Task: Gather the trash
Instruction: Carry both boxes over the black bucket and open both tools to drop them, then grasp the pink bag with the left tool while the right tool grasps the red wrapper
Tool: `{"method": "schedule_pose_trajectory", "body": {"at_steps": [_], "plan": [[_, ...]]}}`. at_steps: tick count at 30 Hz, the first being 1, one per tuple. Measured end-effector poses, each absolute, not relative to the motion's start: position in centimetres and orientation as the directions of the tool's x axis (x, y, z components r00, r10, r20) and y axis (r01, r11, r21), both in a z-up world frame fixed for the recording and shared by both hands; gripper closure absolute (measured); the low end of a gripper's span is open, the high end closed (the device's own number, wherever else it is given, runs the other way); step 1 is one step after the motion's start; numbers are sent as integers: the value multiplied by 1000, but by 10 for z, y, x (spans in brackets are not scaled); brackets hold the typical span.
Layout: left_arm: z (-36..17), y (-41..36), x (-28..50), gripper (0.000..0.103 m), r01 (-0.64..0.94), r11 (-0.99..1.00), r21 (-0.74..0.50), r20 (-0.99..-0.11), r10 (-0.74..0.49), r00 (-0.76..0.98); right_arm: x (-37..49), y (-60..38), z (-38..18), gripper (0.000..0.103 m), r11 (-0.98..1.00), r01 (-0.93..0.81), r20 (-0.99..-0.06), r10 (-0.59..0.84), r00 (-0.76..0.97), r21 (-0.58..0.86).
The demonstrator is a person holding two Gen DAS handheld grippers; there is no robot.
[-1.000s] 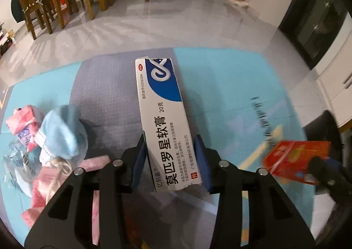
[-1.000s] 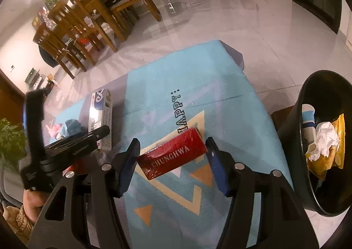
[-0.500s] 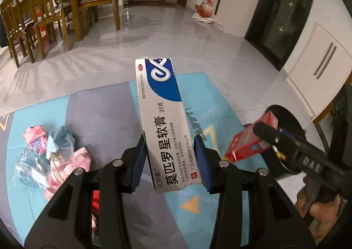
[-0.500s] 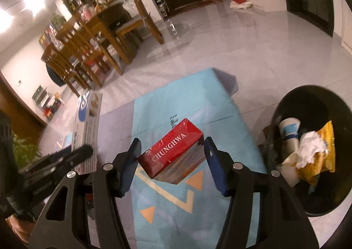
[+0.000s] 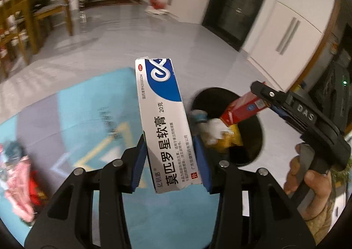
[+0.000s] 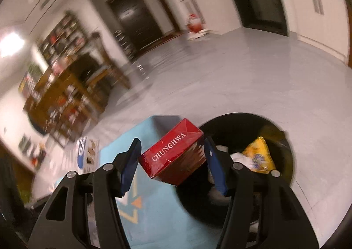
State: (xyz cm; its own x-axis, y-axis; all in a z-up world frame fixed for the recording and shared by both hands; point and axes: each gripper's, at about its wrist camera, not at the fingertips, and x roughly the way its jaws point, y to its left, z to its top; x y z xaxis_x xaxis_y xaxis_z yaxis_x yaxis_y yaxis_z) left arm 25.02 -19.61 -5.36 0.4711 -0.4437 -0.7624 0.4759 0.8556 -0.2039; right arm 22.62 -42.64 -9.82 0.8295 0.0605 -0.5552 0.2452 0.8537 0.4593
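Note:
My left gripper (image 5: 170, 161) is shut on a long white and blue ointment box (image 5: 164, 117), held upright above the mat. My right gripper (image 6: 172, 162) is shut on a red CHUNGHWA cigarette pack (image 6: 173, 153) and holds it over the near rim of a black trash bin (image 6: 283, 183). In the left wrist view the right gripper (image 5: 257, 97) holds the red pack (image 5: 242, 111) over the bin (image 5: 257, 130). The bin holds a yellow wrapper (image 6: 260, 156), white paper and a cup. The ointment box also shows at left in the right wrist view (image 6: 87, 152).
A blue and grey floor mat (image 5: 92, 103) lies under both grippers. Pink and red wrappers (image 5: 19, 176) lie on the mat's left edge. Wooden dining chairs (image 5: 52, 13) stand far left. White cabinets (image 5: 286, 37) stand beyond the bin.
Both grippers have swung right and lifted toward the bin. The red pack has moved from above the mat to over the bin's rim. Both still hold their boxes.

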Motion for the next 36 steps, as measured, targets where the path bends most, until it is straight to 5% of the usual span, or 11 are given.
{"method": "schedule_pose_trajectory", "body": {"at_steps": [9,12,16,26,36], "plan": [[-94,-302,268,57,568,789,-234,-803,-486,345,216,-485,-127,43,738,365,-582,46,812,567],[-109,-314,274,28,546,804,-237,-819,-467,333,221,-493,-135,37,694,404,-608,61,791,596],[-117,-307,271,27,541,811,-223,-820,-456,346,221,-497,-137,34,662,413,-612,88,786,626],[-121,-229,244,21,462,835,-298,-776,-493,392,227,-480,-133,34,664,376,-610,154,777,646],[-105,-102,213,18,336,917,-216,-752,-376,542,251,-414,-125,34,784,257,-650,231,724,565]]}}
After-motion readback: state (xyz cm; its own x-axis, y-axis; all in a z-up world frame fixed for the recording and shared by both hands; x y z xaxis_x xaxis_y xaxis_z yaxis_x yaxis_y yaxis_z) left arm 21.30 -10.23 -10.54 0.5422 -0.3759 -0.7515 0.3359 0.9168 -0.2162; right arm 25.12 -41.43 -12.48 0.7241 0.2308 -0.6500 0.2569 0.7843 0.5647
